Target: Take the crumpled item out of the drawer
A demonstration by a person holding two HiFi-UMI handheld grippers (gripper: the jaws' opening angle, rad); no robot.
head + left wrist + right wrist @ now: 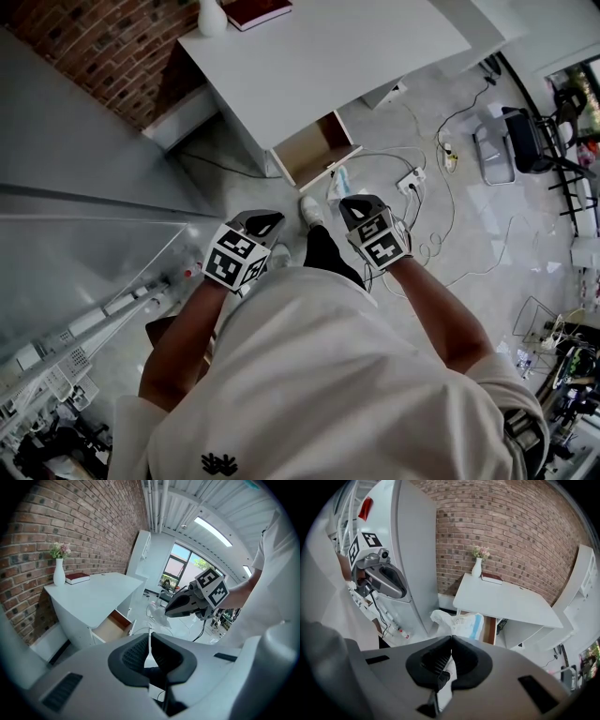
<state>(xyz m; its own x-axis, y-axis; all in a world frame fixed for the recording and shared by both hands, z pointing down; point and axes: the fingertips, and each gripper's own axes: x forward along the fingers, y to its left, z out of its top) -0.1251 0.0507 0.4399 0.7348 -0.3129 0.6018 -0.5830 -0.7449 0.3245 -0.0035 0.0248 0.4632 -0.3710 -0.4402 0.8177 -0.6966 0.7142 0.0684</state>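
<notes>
We see a white crumpled bag (461, 623) with a pale blue band, a white worktop (319, 56), a tan-lined drawer (314, 148), and a red-brown brick wall (94, 47) at upper left.

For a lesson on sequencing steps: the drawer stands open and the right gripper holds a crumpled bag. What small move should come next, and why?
Probably carry the crumpled bag over to the desk top and set it down. The right gripper is shut on it, and it hangs clear of the open drawer, so the removal looks done.
</notes>
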